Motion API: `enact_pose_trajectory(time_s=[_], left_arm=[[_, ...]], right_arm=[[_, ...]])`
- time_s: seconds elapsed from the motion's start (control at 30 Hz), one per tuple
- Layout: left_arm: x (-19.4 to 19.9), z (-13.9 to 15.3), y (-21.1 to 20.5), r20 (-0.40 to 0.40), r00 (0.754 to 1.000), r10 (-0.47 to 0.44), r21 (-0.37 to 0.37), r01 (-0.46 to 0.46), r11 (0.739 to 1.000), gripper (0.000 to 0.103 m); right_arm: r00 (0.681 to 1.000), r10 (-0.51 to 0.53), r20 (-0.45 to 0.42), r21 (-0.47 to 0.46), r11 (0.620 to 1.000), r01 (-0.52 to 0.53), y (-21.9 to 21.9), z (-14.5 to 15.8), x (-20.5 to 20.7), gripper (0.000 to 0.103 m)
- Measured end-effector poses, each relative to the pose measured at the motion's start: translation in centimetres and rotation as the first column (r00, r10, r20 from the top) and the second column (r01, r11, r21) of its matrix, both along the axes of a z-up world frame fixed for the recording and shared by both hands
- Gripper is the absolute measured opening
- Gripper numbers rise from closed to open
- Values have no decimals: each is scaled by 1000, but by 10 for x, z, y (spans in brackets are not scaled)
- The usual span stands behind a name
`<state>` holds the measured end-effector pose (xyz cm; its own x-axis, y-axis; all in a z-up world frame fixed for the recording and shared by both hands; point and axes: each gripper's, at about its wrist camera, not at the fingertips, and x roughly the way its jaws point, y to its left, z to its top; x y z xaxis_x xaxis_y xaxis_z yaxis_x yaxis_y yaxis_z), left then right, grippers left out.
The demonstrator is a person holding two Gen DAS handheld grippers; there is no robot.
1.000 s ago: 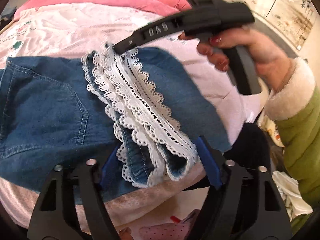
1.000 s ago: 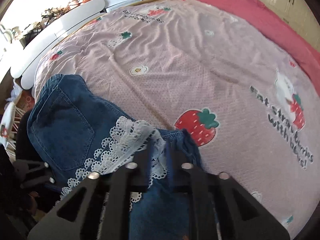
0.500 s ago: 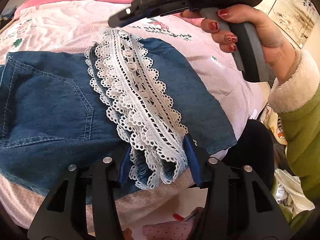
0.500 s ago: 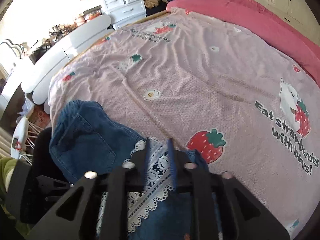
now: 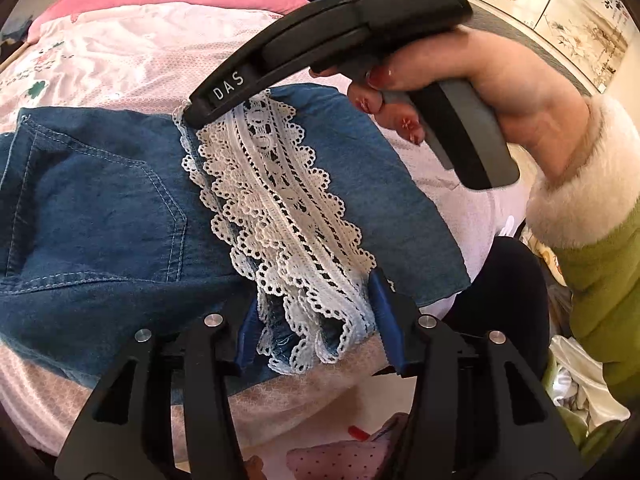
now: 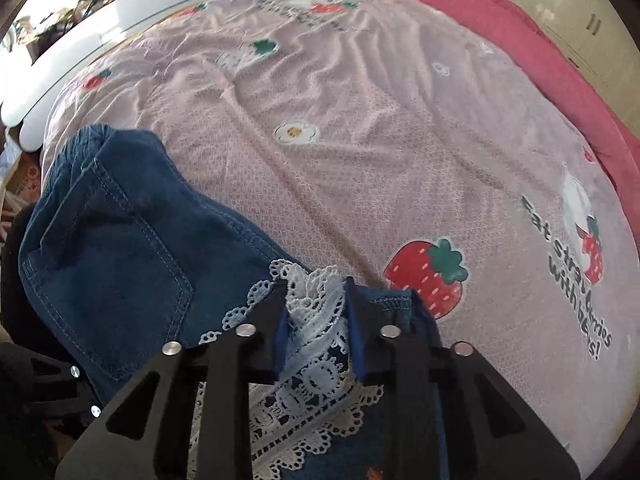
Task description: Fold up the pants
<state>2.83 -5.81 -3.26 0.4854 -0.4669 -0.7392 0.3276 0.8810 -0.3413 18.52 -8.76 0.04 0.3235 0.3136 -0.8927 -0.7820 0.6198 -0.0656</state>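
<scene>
Blue denim pants (image 5: 100, 216) with white lace hem trim (image 5: 280, 208) lie folded on a pink bed. My left gripper (image 5: 314, 332) stands around the near end of the lace hems, its blue pads (image 5: 382, 304) either side of the bunched cloth with a visible gap. My right gripper (image 6: 316, 320) is at the far end of the same hems, its jaws a little apart around the lace (image 6: 316, 304). It shows in the left wrist view (image 5: 192, 114), held by a hand. The pants' back pocket (image 6: 108, 276) lies to its left.
The pink strawberry-print bedspread (image 6: 360, 128) stretches beyond the pants, with a darker pink quilt (image 6: 520, 40) at its far side. White furniture (image 6: 100, 28) stands past the bed's left edge. The bed's near edge and floor clutter (image 5: 568, 380) are below the left gripper.
The right gripper came back down onto the pants with the hems, and its jaws opened from tightly pinched to slightly apart. The left gripper stayed around the near end of the hems.
</scene>
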Motion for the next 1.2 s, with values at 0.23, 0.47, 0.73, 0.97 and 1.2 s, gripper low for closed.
enact_pose_trajectory(time_s=[0.23,0.47,0.73,0.97,1.2], left_arm=[[2,4,3,16,1000,14,-1,-14,1000,39],[3,0,5,-1,1000,24,9,-24,1000,39],[1,-3,5,-9,1000,19,-1,-19,1000,38],[-2,-4,11,-13,1000,17,-17,-18,1000,38],[-7,-5,18,-22,1000,22,-27,-23,999,38]], right_arm=[[993,-118,10,165,980,114,-29,32,11,20],[992,-116,-50,129,984,121,-10,1,24,20],[988,-146,-45,251,956,152,-28,21,22,47],[985,-173,-10,319,933,167,-67,50,-6,53],[996,-72,-57,236,968,84,-57,22,-40,53]])
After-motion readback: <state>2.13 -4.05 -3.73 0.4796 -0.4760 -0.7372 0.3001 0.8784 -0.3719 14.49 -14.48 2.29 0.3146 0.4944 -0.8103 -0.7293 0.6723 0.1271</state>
